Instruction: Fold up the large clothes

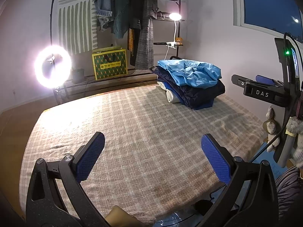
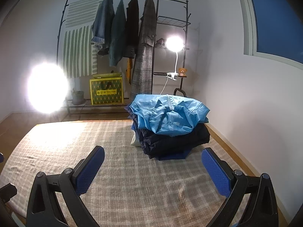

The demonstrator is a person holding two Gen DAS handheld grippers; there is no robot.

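Left gripper (image 1: 152, 138): jaws spread wide, blue pads bare, nothing between them; held over the near middle of the plaid blanket (image 1: 132, 124).

Right gripper (image 2: 153, 151): likewise spread and carrying nothing; held over the near blanket, pointed toward the pile.

Pile of clothes (image 2: 168, 124): far right of the blanket, close to the right wall. Light blue jacket (image 2: 166, 113) on top, loosely gathered, collar and zip showing, rumpled rather than squared. Dark navy garment (image 2: 176, 141) beneath, then royal blue and white layers at the bottom, edges roughly stacked.

Blanket: otherwise bare, no garment spread flat on it.

Beyond: garment rack (image 2: 125, 37) with hung coats, yellow-green bag (image 2: 107, 90), ring light (image 2: 47, 89), clip lamp (image 2: 175, 42).

Stage, judged: between garments. Fits either a pile awaiting folding or a pile of finished pieces with a slack top layer; not settled by these views.
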